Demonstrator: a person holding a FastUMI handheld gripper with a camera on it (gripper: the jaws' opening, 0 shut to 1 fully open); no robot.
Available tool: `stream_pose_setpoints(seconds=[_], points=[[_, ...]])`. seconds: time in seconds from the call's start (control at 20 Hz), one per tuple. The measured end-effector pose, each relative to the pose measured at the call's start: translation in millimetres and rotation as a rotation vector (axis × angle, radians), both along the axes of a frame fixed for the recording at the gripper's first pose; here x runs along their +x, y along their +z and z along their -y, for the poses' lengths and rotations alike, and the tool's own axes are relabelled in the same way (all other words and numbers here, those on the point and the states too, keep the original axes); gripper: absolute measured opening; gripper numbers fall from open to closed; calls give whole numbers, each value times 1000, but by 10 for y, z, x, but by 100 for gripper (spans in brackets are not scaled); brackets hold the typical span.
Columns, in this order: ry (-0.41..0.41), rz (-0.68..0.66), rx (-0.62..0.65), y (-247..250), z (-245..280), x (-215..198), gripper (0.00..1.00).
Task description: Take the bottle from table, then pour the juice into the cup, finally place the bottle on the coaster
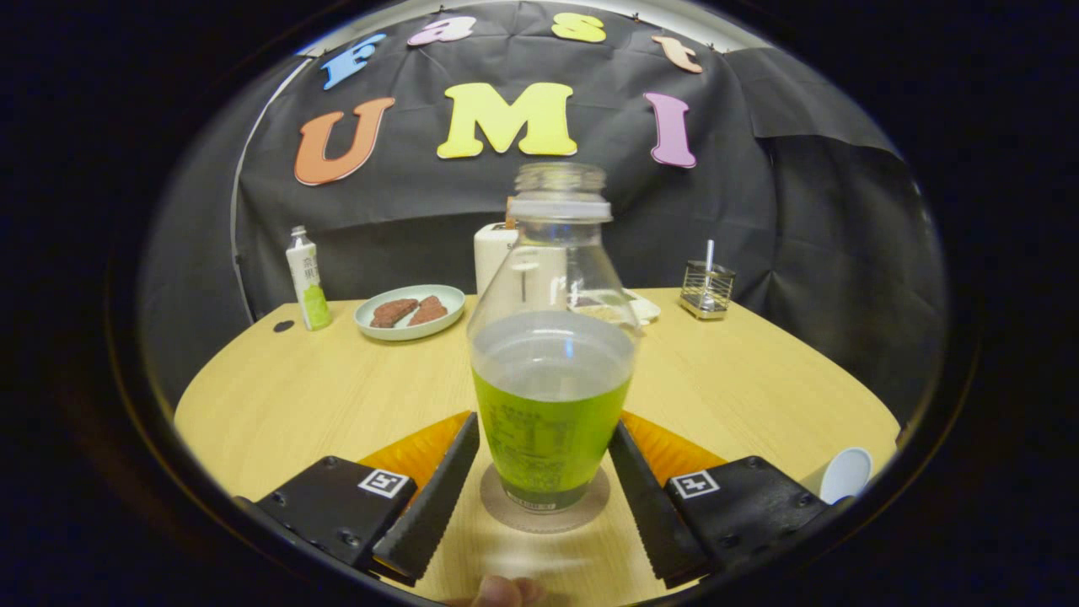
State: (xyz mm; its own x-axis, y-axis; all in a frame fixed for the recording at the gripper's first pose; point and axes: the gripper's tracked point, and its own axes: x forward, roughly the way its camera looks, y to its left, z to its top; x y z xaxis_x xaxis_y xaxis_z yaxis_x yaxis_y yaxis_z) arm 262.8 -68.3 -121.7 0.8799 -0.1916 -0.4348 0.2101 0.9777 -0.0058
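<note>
Pale wood table (pixel 278 396) ran out before us to the black cloth wall. Our gripper (pixel 543 497) stood spread wide, its two fingers (pixel 430 497) flanking the bottle (pixel 552 371) with a clear gap on each side, gripping nothing. The bottle stood upright at twelve o'clock between the fingers, long axis vertical, open neck pointing up, green juice in its lower half, base centred on the round coaster (pixel 590 506). At eleven o'clock beyond it lay a plate (pixel 410 310) of brown pieces, and further toward ten a small carton (pixel 307 278). Behind the bottle stood a white box (pixel 492 253), and at one o'clock a wire holder (pixel 706 288). At four o'clock, near the table edge, sat what looked like the cup (pixel 845 475), partly cut off. Bare tabletop lay open left and right of the fingers.
</note>
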Motion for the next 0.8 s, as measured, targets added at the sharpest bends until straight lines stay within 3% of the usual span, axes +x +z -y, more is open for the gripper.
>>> stream_pose_setpoints(seconds=[0.4, 0.8], points=[[37, 71, -17, 244, -44, -254, 97], [75, 197, -68, 740, -142, -1028, 100]])
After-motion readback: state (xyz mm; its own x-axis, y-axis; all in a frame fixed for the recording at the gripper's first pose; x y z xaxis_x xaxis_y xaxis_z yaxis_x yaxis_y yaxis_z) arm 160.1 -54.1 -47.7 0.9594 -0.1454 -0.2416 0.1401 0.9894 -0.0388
